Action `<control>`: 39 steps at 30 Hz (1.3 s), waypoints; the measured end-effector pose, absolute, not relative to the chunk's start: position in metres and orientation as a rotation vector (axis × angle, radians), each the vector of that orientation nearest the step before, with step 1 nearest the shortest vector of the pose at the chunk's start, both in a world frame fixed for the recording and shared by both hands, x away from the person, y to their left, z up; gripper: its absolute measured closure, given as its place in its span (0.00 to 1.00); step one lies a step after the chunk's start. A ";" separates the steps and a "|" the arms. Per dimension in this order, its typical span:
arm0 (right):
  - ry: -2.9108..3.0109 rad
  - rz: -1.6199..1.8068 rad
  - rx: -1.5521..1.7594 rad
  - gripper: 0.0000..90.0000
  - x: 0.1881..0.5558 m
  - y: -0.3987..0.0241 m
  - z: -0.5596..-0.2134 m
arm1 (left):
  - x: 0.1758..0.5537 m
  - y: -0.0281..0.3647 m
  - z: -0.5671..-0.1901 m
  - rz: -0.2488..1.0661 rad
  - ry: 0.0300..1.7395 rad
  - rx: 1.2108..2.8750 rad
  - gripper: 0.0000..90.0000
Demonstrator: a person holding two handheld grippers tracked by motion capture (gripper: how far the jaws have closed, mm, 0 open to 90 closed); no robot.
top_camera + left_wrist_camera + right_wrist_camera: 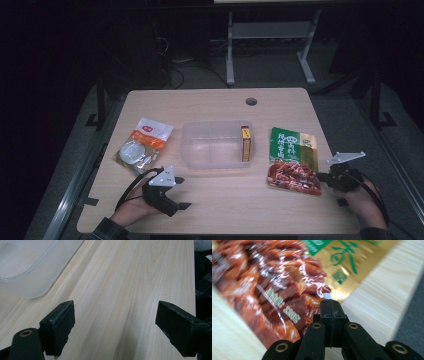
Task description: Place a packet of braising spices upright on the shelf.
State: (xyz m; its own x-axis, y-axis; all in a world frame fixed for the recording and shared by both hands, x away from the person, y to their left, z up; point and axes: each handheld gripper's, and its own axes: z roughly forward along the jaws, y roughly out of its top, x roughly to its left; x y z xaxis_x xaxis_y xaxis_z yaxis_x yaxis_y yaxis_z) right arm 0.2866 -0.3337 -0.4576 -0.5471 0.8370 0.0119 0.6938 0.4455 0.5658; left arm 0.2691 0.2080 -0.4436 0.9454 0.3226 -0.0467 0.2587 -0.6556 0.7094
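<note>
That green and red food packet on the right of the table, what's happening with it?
A person is working at a wooden table with a gripper in each hand. The right gripper has its fingers shut on the edge of the green and red food packet, which lies flat on the table. The left gripper rests open near the front edge, holding nothing. A clear plastic bin in the middle holds a small yellow box; a white and orange pouch lies to its left.

light: dim, dark surround | glare: food pouch (274,290) | blur: close-up claw views soft
</note>
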 end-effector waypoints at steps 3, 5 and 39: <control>2.477 0.781 1.288 1.00 0.287 -0.324 -0.457 | 0.268 0.208 -0.444 0.103 0.409 2.317 0.17; 2.476 0.815 1.255 1.00 0.290 -0.321 -0.453 | 0.268 0.208 -0.444 0.102 0.414 2.313 0.17; 2.384 0.740 1.275 1.00 0.454 -0.296 -0.461 | 0.238 0.238 -0.453 0.160 0.598 2.312 0.17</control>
